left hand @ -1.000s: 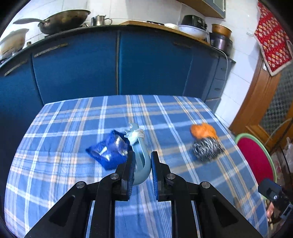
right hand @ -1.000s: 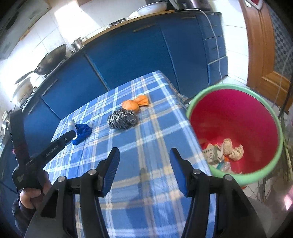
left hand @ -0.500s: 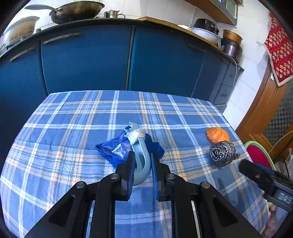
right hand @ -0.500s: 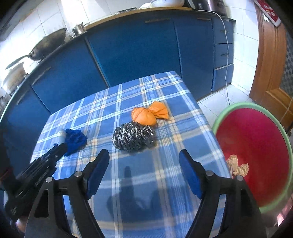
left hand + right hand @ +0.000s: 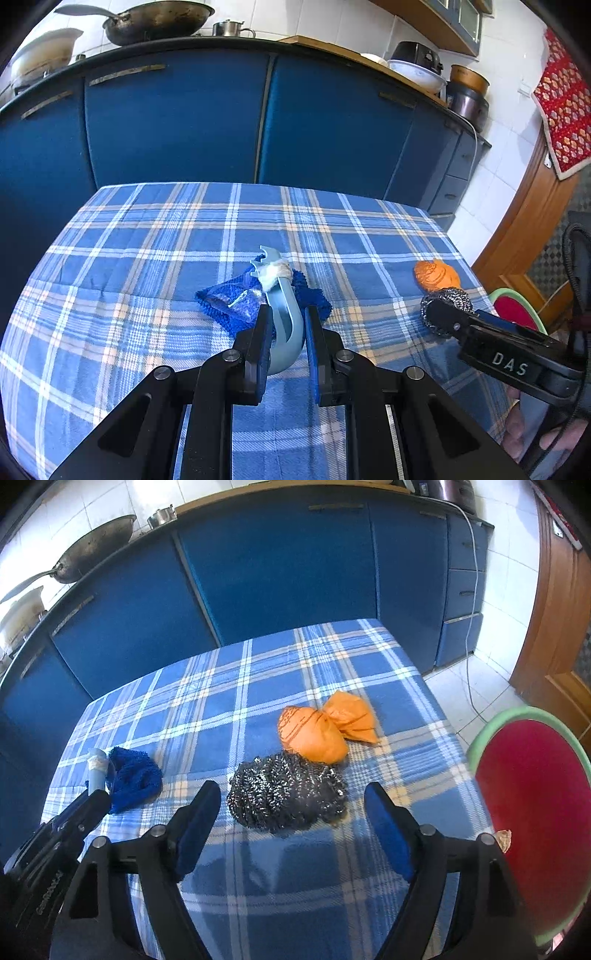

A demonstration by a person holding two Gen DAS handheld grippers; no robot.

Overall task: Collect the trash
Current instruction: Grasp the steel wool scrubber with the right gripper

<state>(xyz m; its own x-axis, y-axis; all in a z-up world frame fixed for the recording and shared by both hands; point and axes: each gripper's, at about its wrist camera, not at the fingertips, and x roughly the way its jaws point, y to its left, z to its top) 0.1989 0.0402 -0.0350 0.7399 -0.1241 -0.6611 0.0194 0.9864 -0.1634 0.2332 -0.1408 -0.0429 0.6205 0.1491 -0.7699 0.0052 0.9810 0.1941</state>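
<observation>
- Left wrist view: the left gripper point(image 5: 286, 347) pinches a pale blue curved plastic piece point(image 5: 284, 325) between its 2 pads; the piece has a forked tip wrapped in a white wad and reaches forward over the table.
- A crumpled blue cloth point(image 5: 236, 301) lies on the checked tablecloth point(image 5: 147, 258) right under and beside that plastic piece, with a clear shiny bit on top of it.
- To the right, an orange bag point(image 5: 436, 275) sits near the table's right edge, and a steel scourer point(image 5: 448, 301) lies just in front of it, touching it.
- The right gripper's black body, marked "DAS", enters from the right and partly covers the scourer; part of a hand point(image 5: 535, 432) shows below it.
- A sliver of the red bin point(image 5: 515, 312) with a green rim shows past the table's right edge.
- Blue cabinets point(image 5: 177, 122) stand behind the table, with a wok point(image 5: 155, 20) on the counter.
- Right wrist view: the right gripper point(image 5: 291, 823) has its 2 fingers spread and now easing inward; nothing is pressed between them.
- The scourer point(image 5: 286, 797) lies on the cloth just ahead of the gap between the fingertips, apart from both pads.
- The orange bag point(image 5: 317, 727), knotted in the middle, lies just behind the scourer and touches it.
- The red bin point(image 5: 532, 797) stands off the table's right side; a bit of crumpled tan trash point(image 5: 504, 838) shows at its lower left edge.
- At left, the blue cloth point(image 5: 135, 779) and the plastic piece point(image 5: 98, 771) lie by the left gripper's black body.
</observation>
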